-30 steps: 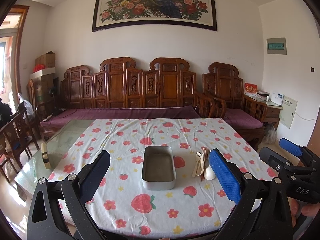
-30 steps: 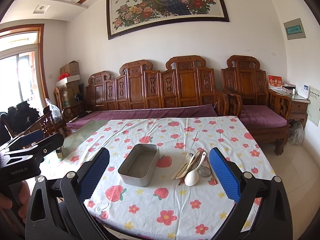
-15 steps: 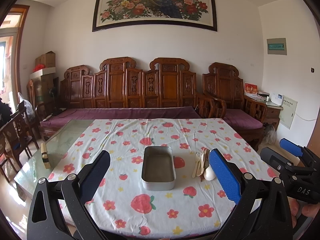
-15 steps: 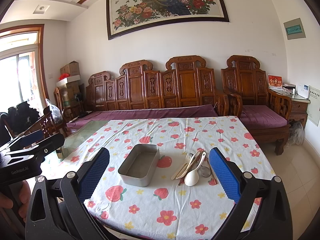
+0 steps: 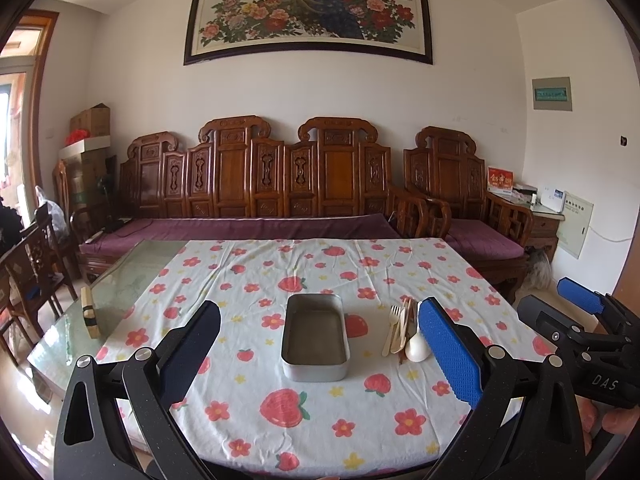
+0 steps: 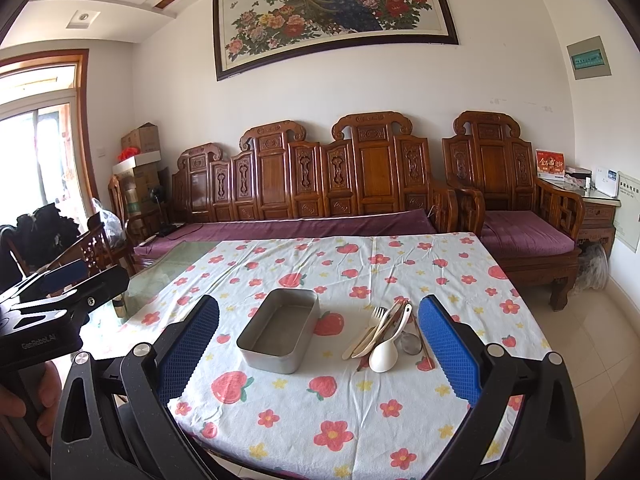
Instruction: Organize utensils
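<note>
An empty rectangular metal tray (image 5: 315, 337) (image 6: 279, 329) sits mid-table on the strawberry-print cloth. Right of it lies a small pile of utensils (image 5: 403, 334) (image 6: 384, 334): a pale fork, a knife, a white spoon (image 6: 385, 354), chopsticks and a small metal strainer. My left gripper (image 5: 320, 356) hovers open above the near table edge, facing the tray. My right gripper (image 6: 318, 354) is open too, held back from the table's near edge with the tray and pile ahead between its fingers. Each gripper shows in the other's view: the right gripper (image 5: 580, 320), the left gripper (image 6: 60, 292).
The cloth (image 5: 320, 272) covers the right part of a glass-topped table (image 5: 120, 280); a small wooden block (image 5: 89, 312) stands on the bare glass at left. A carved wooden sofa (image 5: 280, 200) runs behind, chairs stand at left, and a hand (image 6: 24, 400) holds the left gripper.
Both grippers have hardly moved; the views shift only slightly. Nothing on the table has moved.
</note>
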### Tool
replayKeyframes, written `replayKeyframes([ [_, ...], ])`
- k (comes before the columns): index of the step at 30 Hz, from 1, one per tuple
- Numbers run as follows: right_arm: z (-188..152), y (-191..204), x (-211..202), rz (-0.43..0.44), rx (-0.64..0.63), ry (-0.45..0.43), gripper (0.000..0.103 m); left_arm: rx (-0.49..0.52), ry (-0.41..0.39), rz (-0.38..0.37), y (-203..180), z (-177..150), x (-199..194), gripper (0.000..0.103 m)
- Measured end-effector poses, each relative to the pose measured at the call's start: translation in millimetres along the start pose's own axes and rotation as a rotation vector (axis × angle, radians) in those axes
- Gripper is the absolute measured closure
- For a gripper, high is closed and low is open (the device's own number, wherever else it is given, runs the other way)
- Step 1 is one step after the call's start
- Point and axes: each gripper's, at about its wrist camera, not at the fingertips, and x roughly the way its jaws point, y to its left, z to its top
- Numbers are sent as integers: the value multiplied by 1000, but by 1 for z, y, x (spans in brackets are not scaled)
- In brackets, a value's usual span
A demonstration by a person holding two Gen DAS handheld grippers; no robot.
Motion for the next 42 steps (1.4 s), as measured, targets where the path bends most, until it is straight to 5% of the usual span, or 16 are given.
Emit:
replayKeyframes([
  [18, -12, 0, 9, 1, 1, 19, 3, 0, 38, -11, -1, -12, 14, 7],
  [42, -19, -74, 138, -19, -78, 189, 6, 49, 269, -11, 0, -56, 122, 7],
])
